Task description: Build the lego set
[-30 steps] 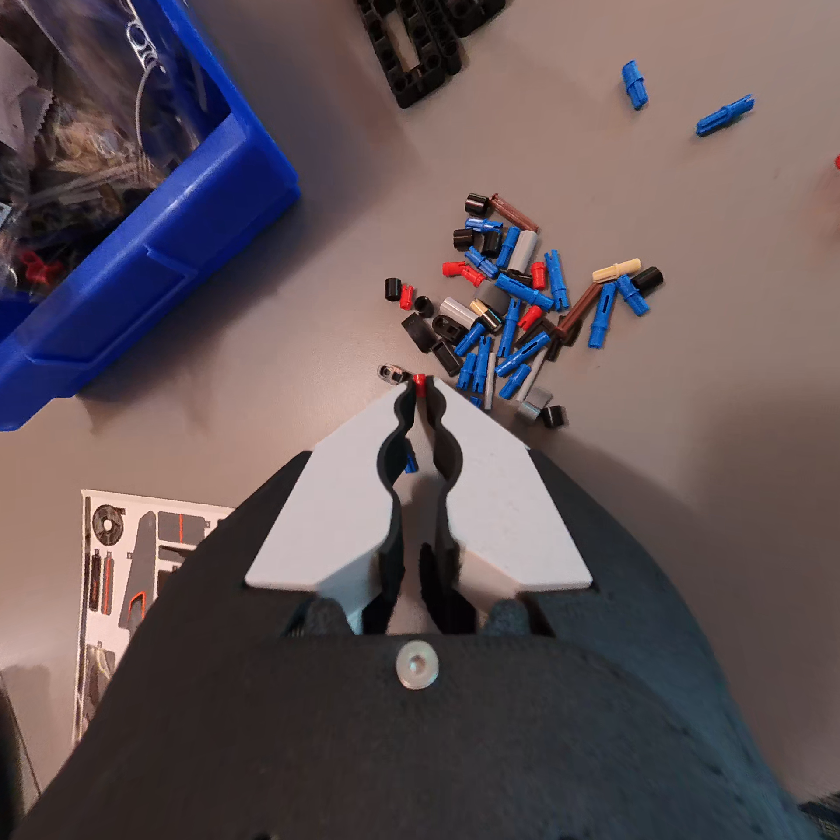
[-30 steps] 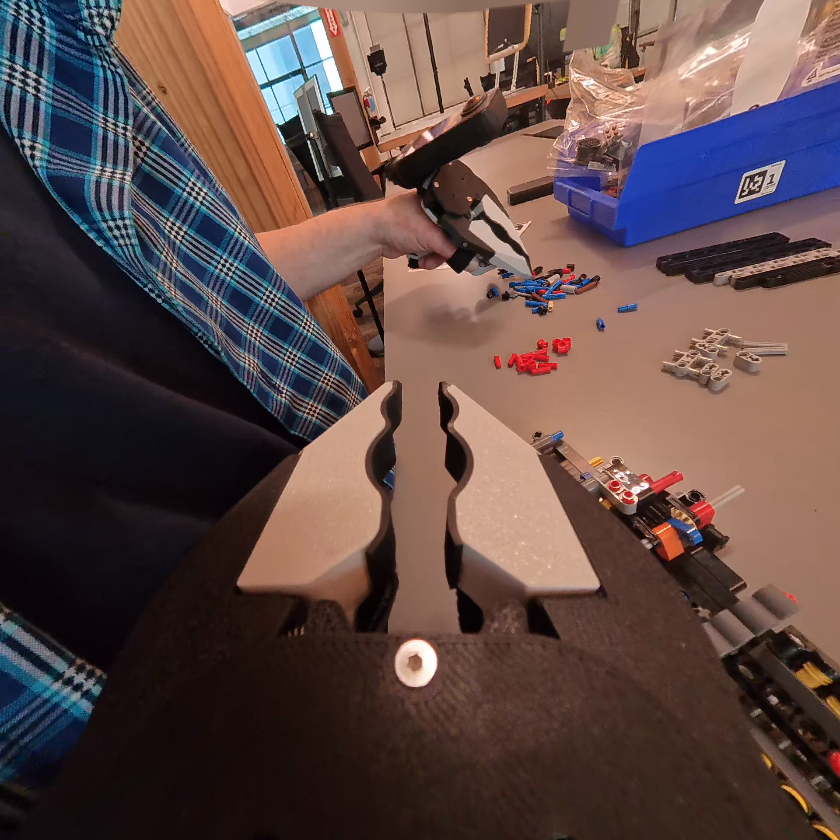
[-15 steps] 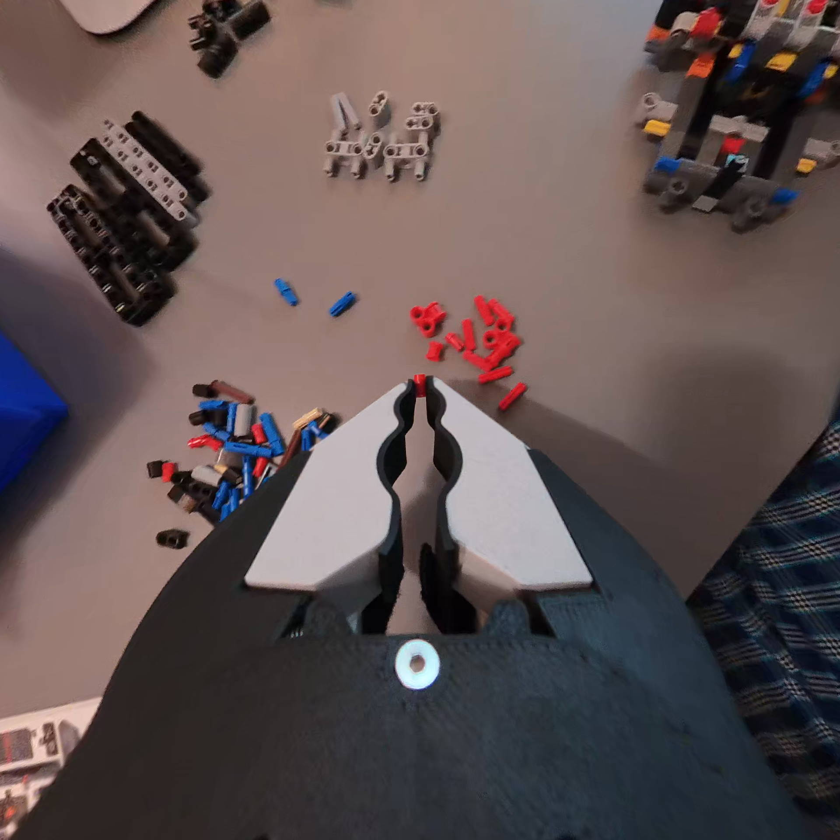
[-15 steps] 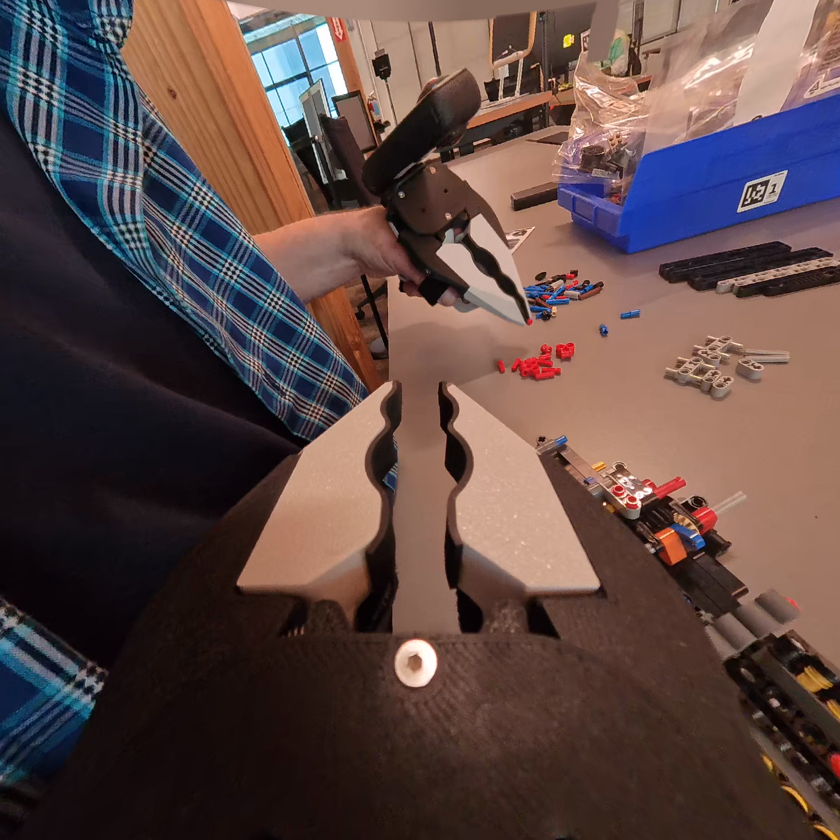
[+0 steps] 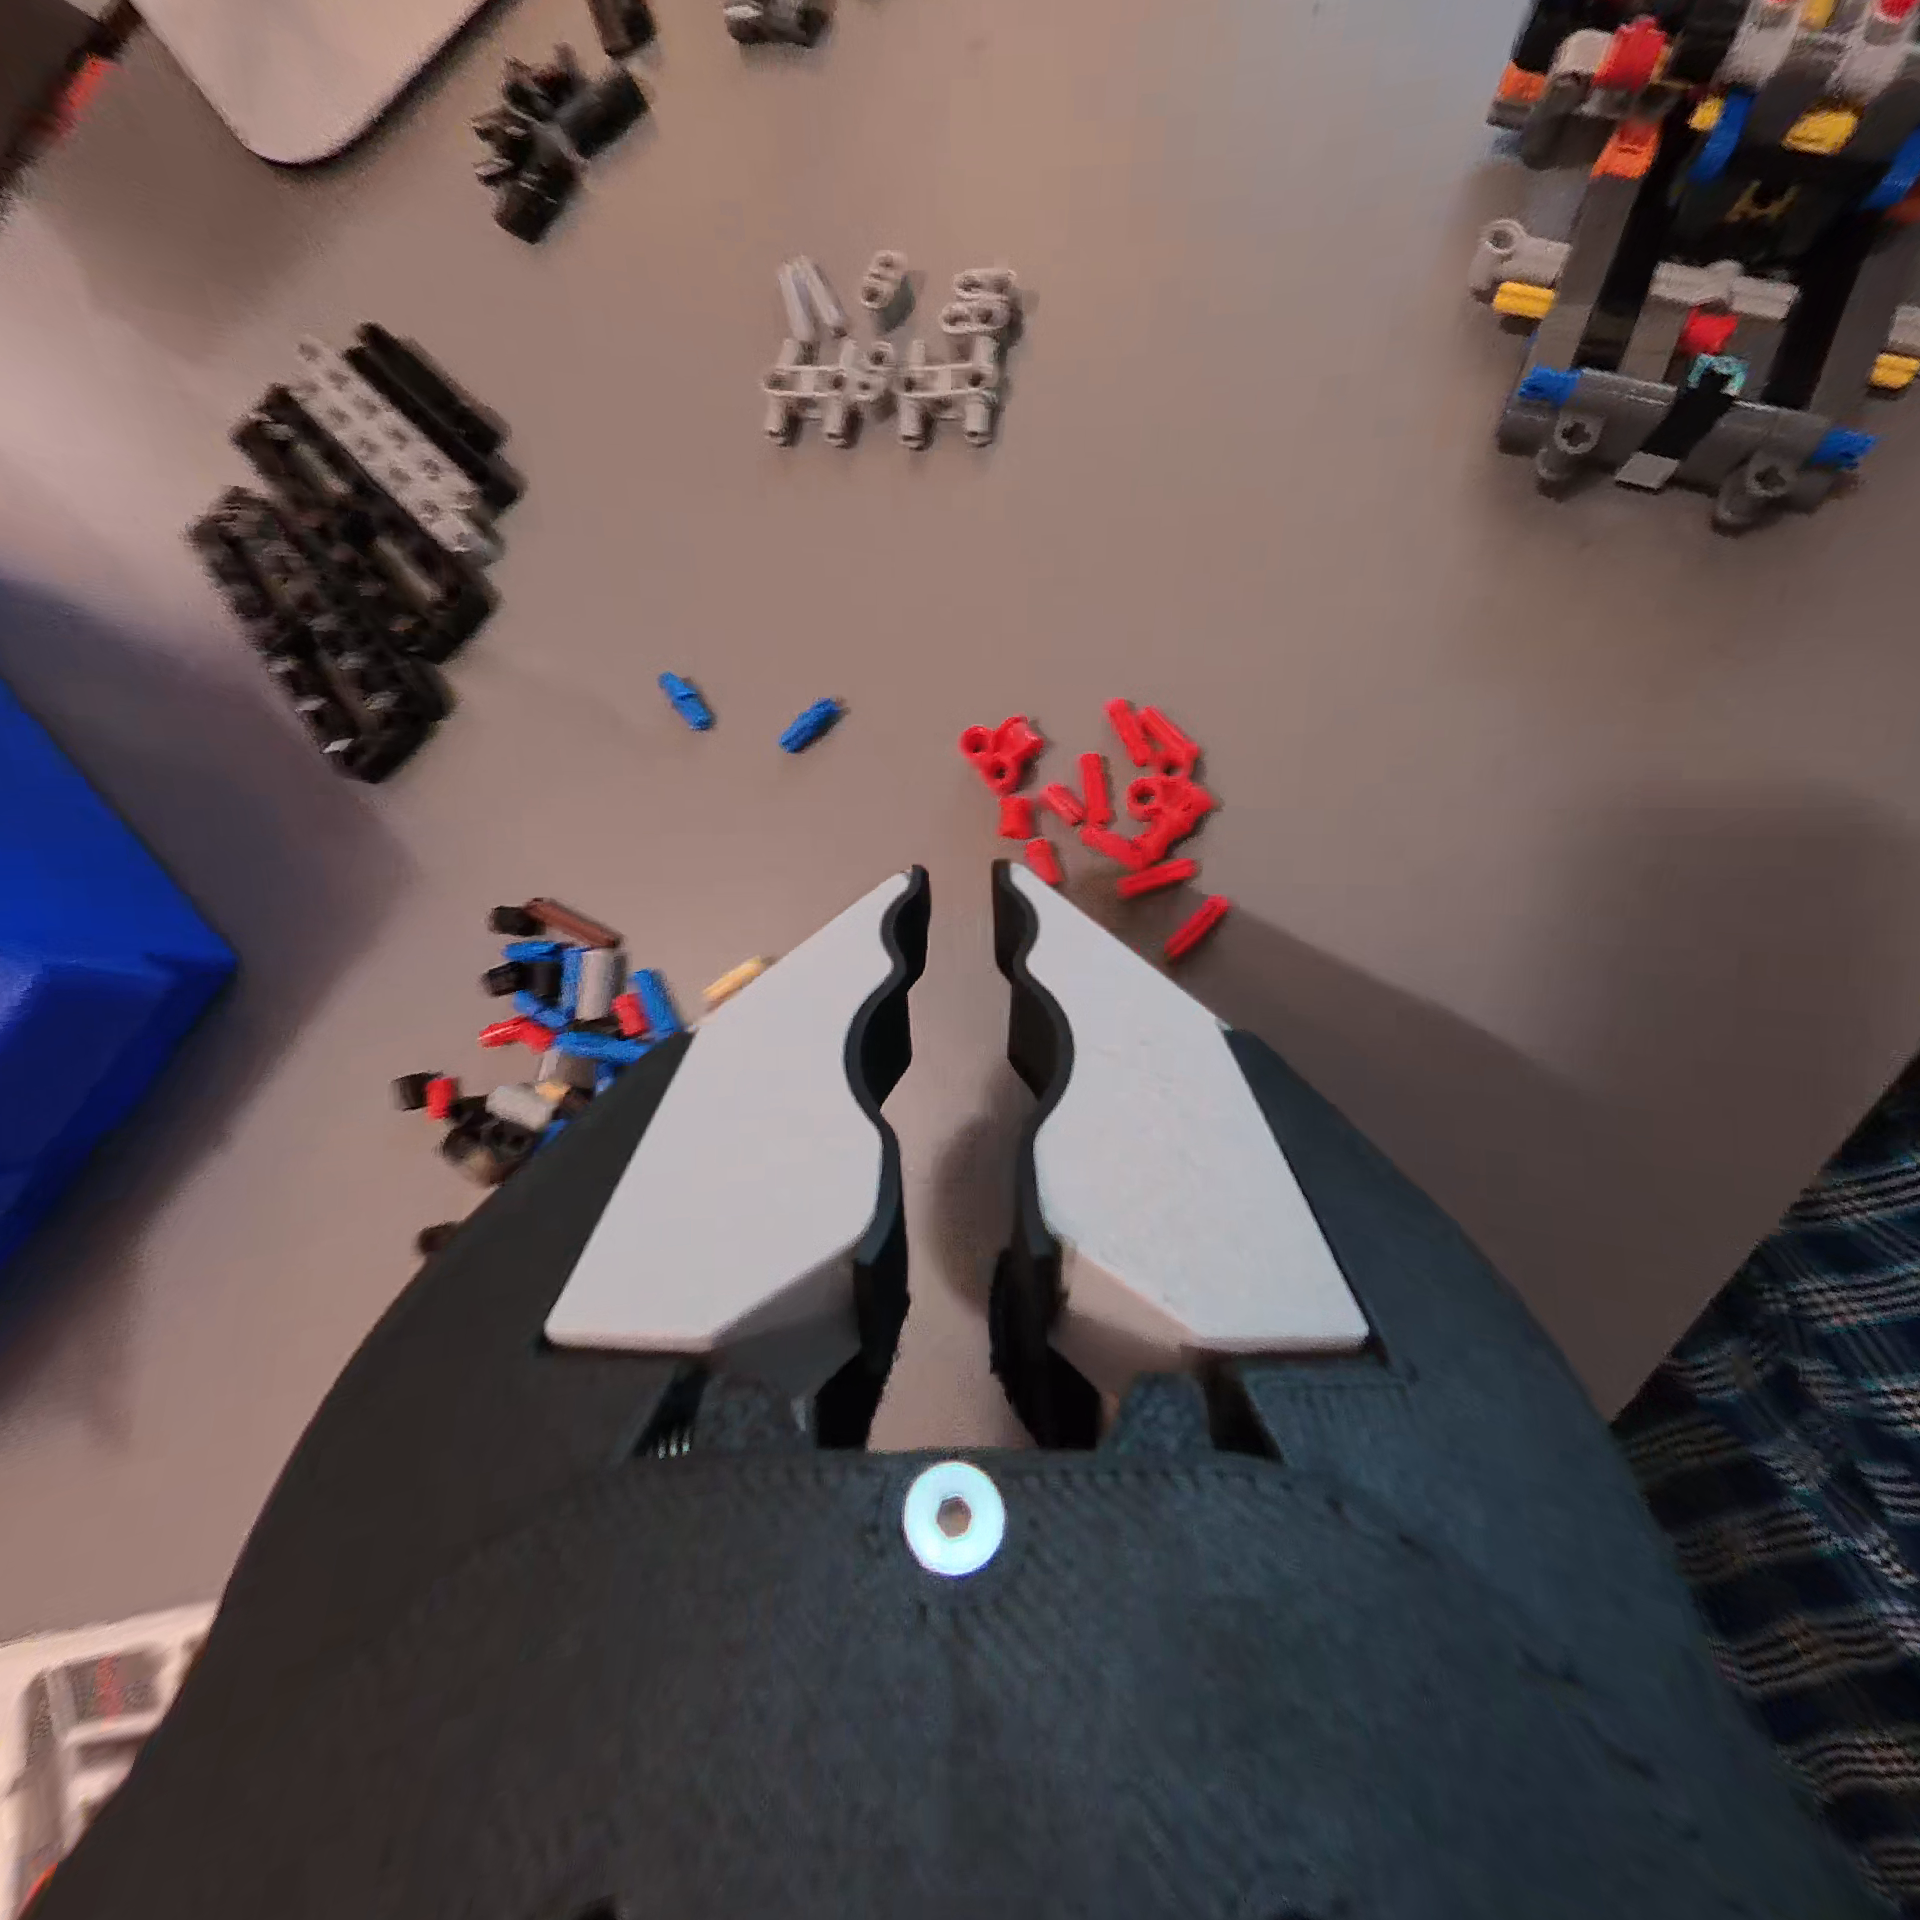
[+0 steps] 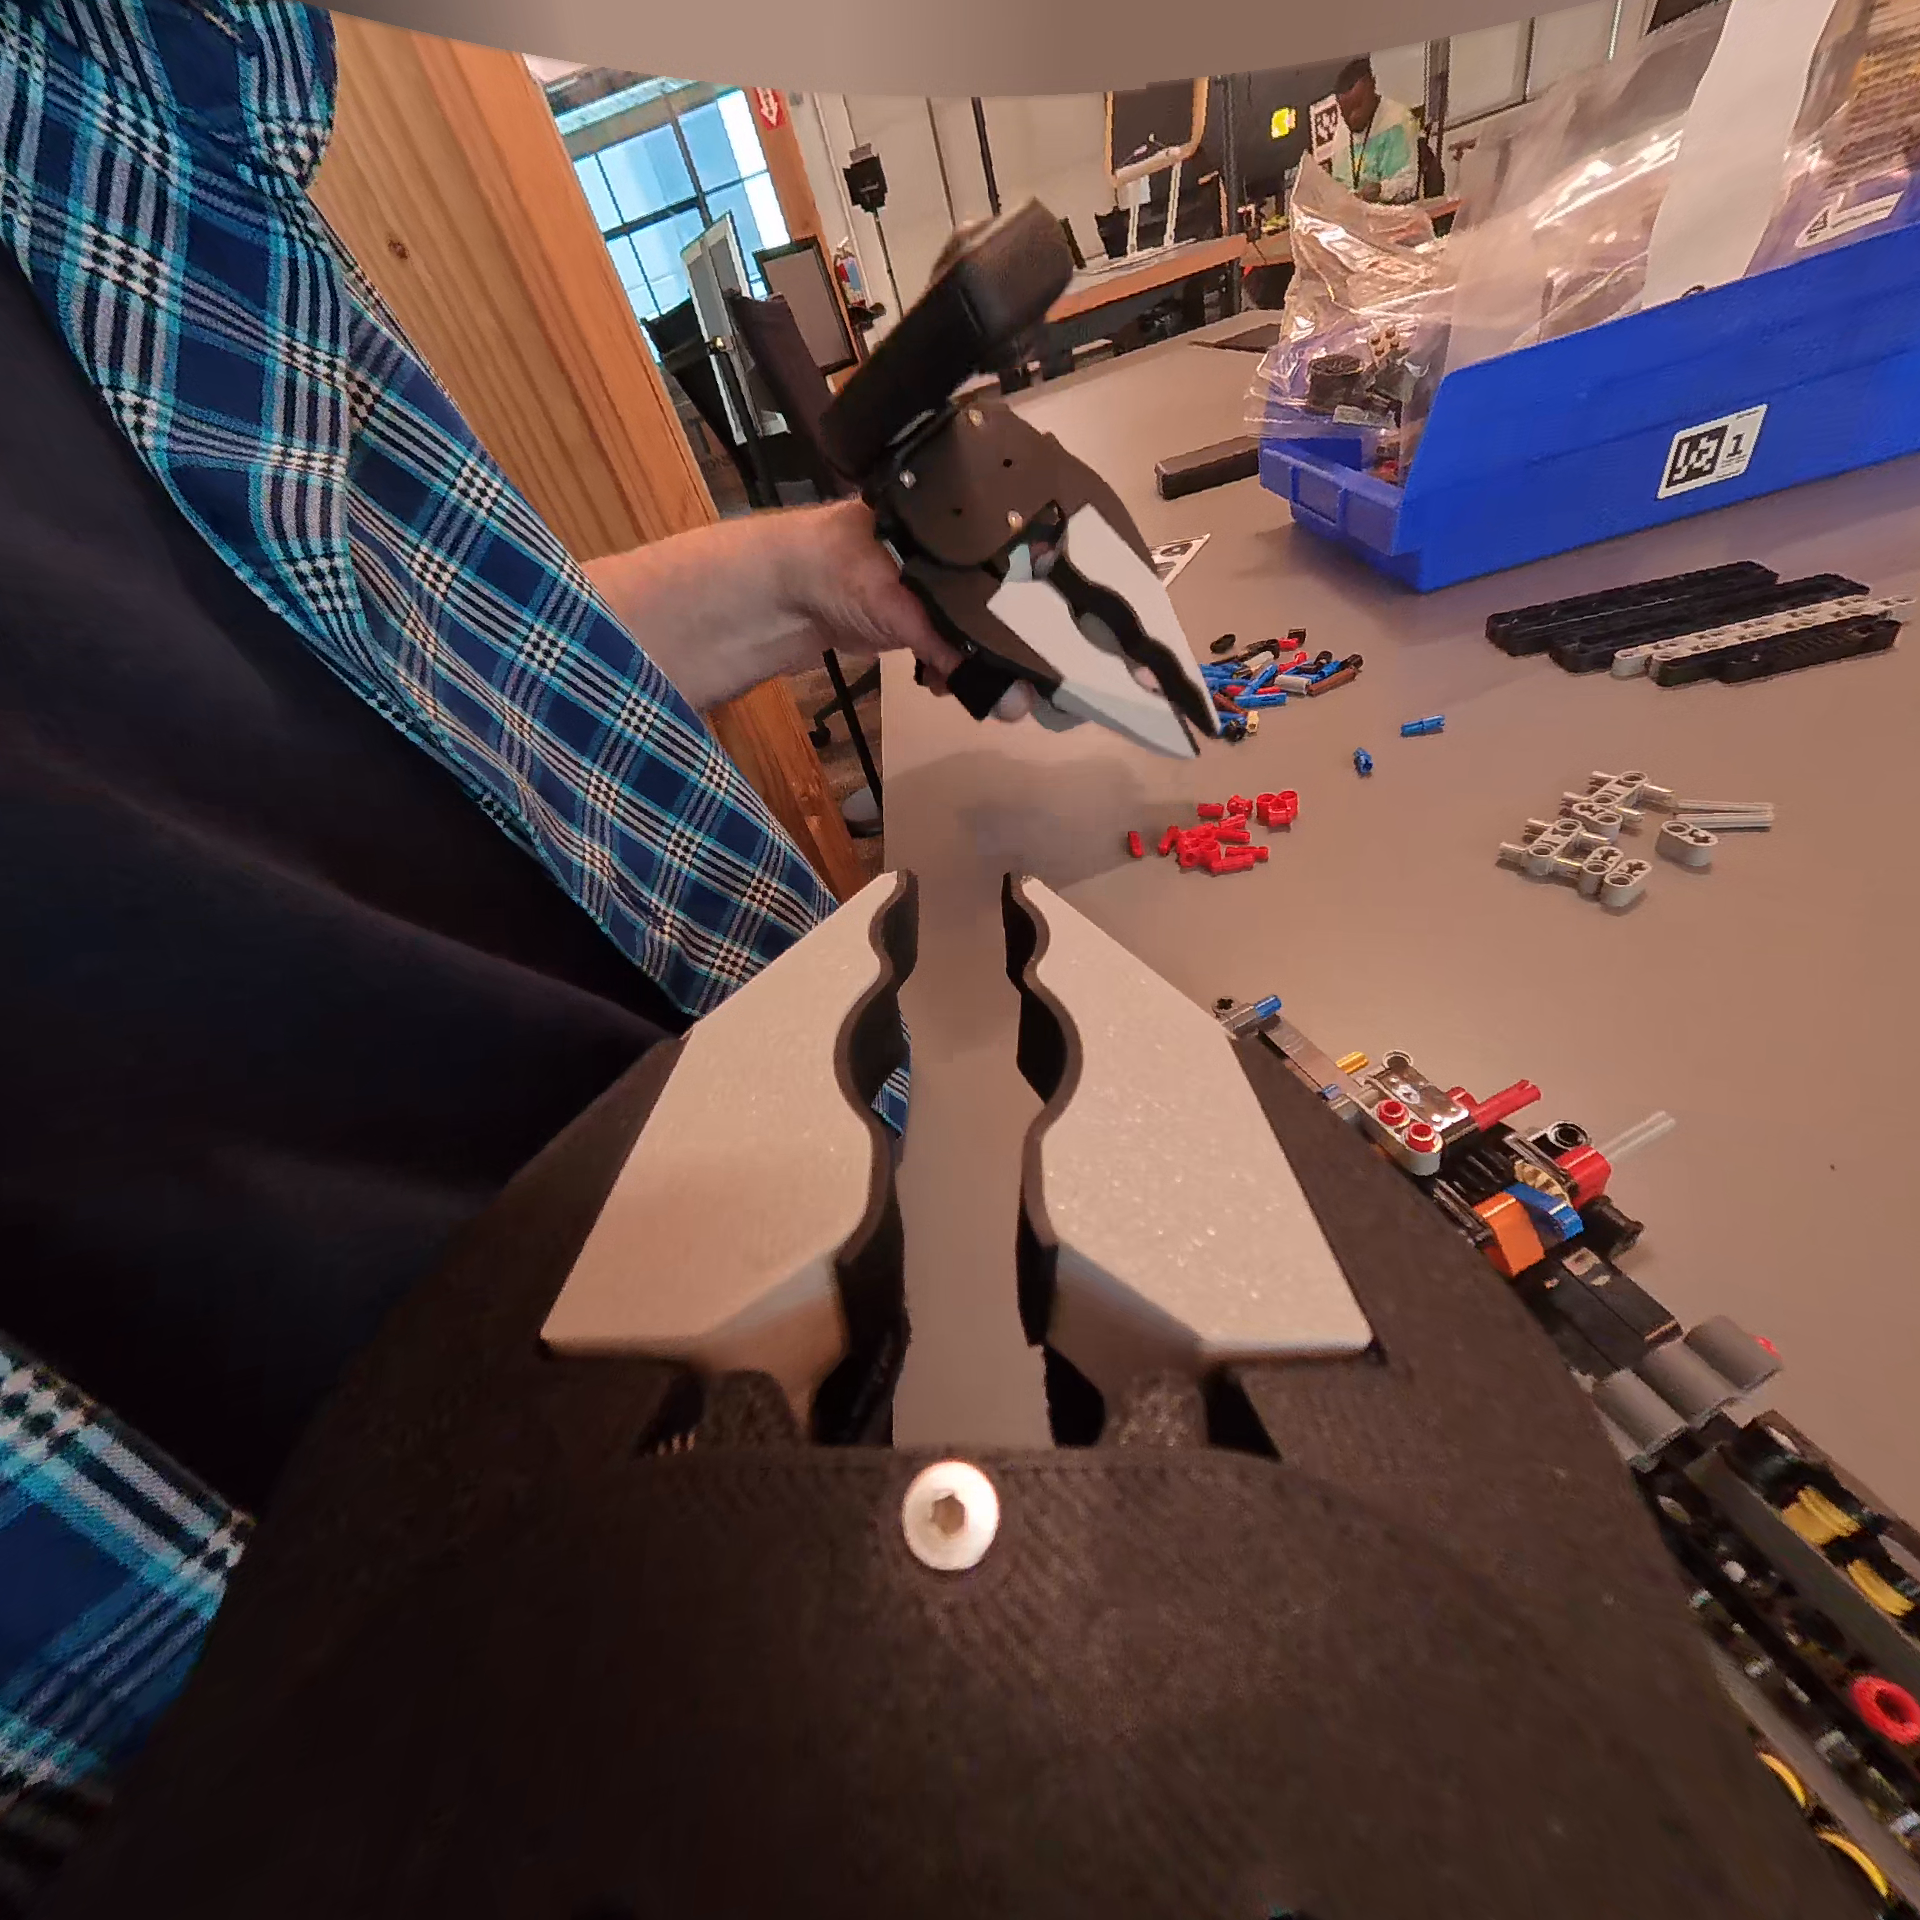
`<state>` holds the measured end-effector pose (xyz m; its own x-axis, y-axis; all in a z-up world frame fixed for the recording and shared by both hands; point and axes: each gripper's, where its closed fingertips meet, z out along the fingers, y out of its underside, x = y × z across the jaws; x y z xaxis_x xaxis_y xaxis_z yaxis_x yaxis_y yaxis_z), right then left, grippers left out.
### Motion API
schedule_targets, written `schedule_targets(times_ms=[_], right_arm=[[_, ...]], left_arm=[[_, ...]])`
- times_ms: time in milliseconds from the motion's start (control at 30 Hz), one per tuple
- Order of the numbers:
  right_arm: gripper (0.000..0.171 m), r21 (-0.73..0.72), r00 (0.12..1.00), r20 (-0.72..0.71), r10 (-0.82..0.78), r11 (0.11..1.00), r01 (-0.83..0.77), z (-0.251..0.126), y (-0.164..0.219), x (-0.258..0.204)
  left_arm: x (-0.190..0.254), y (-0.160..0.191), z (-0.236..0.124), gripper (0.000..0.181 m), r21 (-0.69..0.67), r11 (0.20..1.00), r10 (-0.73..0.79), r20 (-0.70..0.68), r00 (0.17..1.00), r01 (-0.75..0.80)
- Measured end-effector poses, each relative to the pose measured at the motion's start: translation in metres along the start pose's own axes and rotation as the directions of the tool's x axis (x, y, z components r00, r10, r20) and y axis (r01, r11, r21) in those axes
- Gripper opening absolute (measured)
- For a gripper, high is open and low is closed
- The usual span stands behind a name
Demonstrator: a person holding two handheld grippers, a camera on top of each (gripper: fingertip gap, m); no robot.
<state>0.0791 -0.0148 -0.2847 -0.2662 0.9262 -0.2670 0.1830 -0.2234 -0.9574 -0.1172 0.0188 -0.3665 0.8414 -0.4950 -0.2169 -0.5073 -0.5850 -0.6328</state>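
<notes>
The half-built lego model (image 6: 1496, 1174) lies along the table's near edge beside the right gripper (image 6: 958, 894), which waits over it with fingers parted and empty. The loose parts seem sorted by kind for quick picking: red pins (image 5: 1107, 805) in one heap, mixed pins (image 5: 556, 1023), grey connectors (image 5: 888, 364) and black beams (image 5: 353, 540) apart. The left gripper (image 5: 958, 878) hangs over the red heap's edge, spread and holding nothing.

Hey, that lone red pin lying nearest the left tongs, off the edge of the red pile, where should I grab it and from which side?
Grip the red pin across its middle, coming straight down with the left tongs. It lies flat on the table, slanted, apart from the red pile, so its long sides are free. Probably turn the tongs so the fingers close across the slanted shaft, not along it.
</notes>
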Motion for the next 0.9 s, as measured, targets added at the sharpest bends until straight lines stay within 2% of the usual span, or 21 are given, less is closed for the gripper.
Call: schedule_targets(times_ms=[167, 300, 500, 900], right_arm=[[0.013, 0.007, 1.000, 0.008, 0.003, 1.000, -0.003, 0.000, -0.002, -0.001], [0.013, 0.008, 1.000, 0.004, 0.000, 1.000, 0.000, -0.001, -0.003, -0.002], [0.013, 0.004, 1.000, -0.002, 0.004, 1.000, -0.004, -0.001, -0.002, 0.001], [0.013, 0.013, 1.000, 0.000, 0.019, 1.000, -0.019, -0.003, -0.002, 0.005]], left_arm=[[-0.078, 0.018, -0.026, 0.005, -0.050, 0.999, 0.001, 0.209, 0.978, 0.010], [-0.112, 0.031, -0.018, 0.005, -0.055, 0.996, -0.055, 0.197, 0.979, 0.067], [-0.123, 0.045, 0.010, 0.005, -0.130, 0.991, 0.024, 0.147, 0.989, -0.004], [-0.116, 0.054, 0.017, 0.015, -0.195, 0.977, 0.099, 0.042, 0.994, -0.089]])
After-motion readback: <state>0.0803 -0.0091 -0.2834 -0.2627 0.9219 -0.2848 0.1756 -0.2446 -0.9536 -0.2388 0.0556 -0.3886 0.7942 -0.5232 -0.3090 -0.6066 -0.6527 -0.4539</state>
